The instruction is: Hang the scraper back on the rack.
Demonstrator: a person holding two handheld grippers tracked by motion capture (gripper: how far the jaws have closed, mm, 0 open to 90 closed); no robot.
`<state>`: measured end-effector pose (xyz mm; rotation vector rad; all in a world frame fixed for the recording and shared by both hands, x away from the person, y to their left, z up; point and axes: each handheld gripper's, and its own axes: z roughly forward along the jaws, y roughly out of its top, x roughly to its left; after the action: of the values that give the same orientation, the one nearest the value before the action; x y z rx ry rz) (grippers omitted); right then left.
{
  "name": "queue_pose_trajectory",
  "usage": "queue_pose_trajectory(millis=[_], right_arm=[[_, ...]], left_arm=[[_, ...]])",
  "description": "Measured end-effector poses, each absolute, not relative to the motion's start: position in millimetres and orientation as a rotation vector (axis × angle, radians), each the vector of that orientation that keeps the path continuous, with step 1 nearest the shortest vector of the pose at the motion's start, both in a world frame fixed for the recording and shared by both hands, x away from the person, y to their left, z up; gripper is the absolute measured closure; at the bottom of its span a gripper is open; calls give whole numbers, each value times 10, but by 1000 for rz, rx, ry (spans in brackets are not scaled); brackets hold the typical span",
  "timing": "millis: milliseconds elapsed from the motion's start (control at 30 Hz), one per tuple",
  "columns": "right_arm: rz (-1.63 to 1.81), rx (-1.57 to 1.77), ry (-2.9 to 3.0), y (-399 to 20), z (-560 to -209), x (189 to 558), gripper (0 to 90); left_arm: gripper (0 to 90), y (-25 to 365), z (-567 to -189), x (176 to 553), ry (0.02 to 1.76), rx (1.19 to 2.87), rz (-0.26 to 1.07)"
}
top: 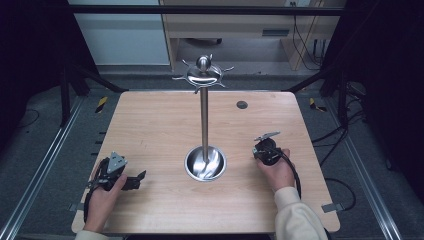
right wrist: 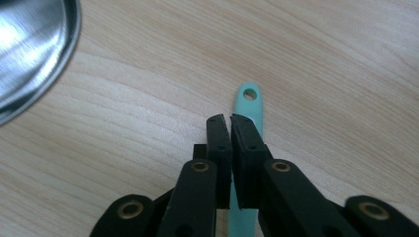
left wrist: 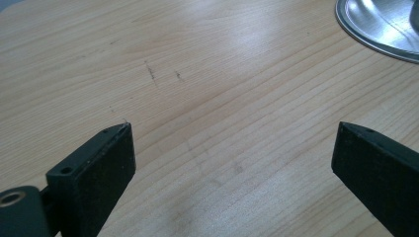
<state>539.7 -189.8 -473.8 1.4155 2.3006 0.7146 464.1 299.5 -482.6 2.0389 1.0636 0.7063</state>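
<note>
In the high view, a wooden bench [top: 150, 130] carries a tall metal stand [top: 204, 117] at its middle, with a round dish base and a ring of hooks at the top. The left hand-held gripper [top: 141, 176] lies low on the near left of the bench, held by the person's left hand [top: 106, 192], its jaws pointing right toward the stand's base. The right hand-held gripper [top: 261, 150] sits to the right of the base, held by the right hand [top: 278, 172]. In the left gripper view, the left hand-held gripper's [left wrist: 232, 143] jaws stand wide apart over bare wood, and the rim of the stand's base [left wrist: 375, 27] shows at the far right corner. In the right gripper view, the right hand-held gripper's [right wrist: 226, 121] jaws are pressed nearly together above a thin mint-green handle [right wrist: 249, 98] with a hole in its end, lying on the wood; whether they pinch it cannot be told.
</note>
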Motion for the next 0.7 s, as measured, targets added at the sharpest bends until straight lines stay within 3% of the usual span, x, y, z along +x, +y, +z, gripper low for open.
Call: queue_pose_trajectory(millis=[167, 300, 700], right_arm=[[681, 1424, 2304, -1912, -4637, 5440, 800], [587, 1477, 2342, -1904, -4631, 5532, 693], [471, 1518, 2403, -1864, -4610, 5677, 634]], left_arm=[[29, 2991, -4831, 4638, 1065, 2044, 708], [29, 2995, -4833, 4639, 1066, 2044, 707], [29, 2986, -4836, 4640, 1062, 2051, 704]])
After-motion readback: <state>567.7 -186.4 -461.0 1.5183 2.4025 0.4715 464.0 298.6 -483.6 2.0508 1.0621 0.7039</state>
